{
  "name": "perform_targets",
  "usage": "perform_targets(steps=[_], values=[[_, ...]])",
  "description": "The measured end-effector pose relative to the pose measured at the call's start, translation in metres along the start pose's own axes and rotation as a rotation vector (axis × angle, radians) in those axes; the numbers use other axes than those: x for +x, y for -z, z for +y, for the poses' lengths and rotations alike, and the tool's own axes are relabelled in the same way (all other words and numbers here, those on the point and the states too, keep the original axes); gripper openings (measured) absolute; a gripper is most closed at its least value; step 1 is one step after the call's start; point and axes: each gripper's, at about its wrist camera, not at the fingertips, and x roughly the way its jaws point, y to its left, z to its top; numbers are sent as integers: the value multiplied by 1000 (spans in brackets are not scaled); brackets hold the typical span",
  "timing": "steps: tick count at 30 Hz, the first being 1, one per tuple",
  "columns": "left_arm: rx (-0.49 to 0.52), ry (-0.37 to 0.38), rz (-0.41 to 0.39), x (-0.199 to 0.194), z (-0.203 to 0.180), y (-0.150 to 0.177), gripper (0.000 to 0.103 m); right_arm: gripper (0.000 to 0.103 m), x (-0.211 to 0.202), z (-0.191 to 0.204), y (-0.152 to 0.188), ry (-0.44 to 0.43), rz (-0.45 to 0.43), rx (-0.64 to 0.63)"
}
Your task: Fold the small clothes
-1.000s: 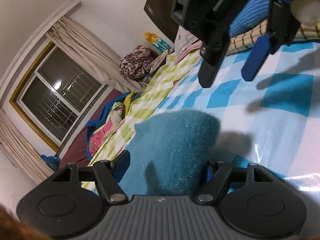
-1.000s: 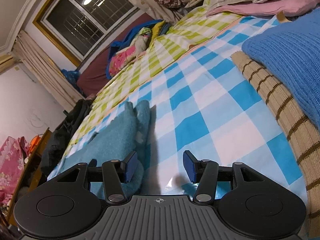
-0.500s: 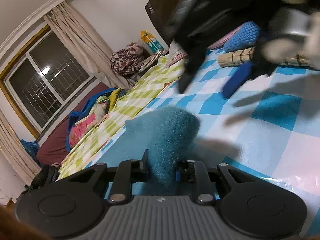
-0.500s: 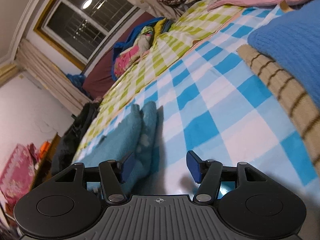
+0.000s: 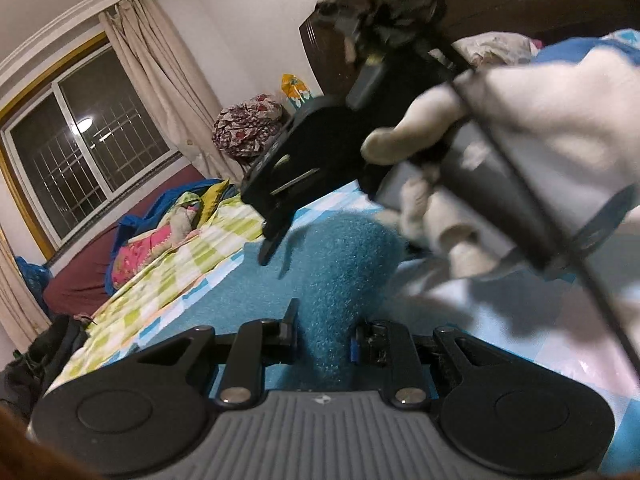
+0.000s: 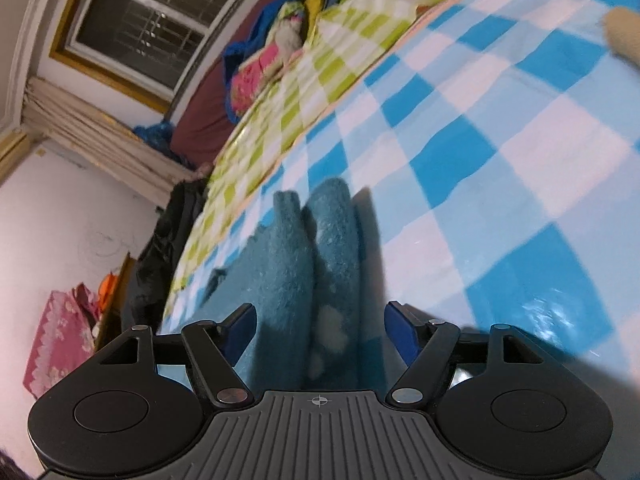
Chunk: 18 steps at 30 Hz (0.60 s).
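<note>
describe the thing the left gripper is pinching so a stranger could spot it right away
On the bed's blue-and-white checked sheet, beside the green checked one, lies a fuzzy teal garment, one raised fold shut in the left gripper. Unlike the checked sheets, it is plain teal and fuzzy.

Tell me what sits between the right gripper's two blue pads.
In the right wrist view, the teal fuzzy garment lies between the opening jaws of the right gripper; neither pad touches it.

left wrist: low, close, facing window [image 5: 80, 152] | right wrist: low, close — same teal cloth [image 6: 304, 264]
</note>
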Motion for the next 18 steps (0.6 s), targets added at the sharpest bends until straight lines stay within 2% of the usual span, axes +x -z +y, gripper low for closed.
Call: perform_targets(steps=[8, 9, 12, 15, 18], values=[[-31, 23, -16, -5, 10, 2, 27, 69, 28, 1, -16, -71, 47, -2], [-34, 24, -16, -6, 10, 2, 27, 67, 28, 1, -15, -76, 46, -4], [-47, 32, -7, -6, 10, 1, 26, 36, 25, -2, -9, -28, 24, -7], [-52, 45, -8, -12, 8, 2, 26, 28, 13, -8, 2, -70, 2, 38], [-51, 62, -15, -23, 4, 0, 26, 25, -3, -9, 9, -84, -24, 51]])
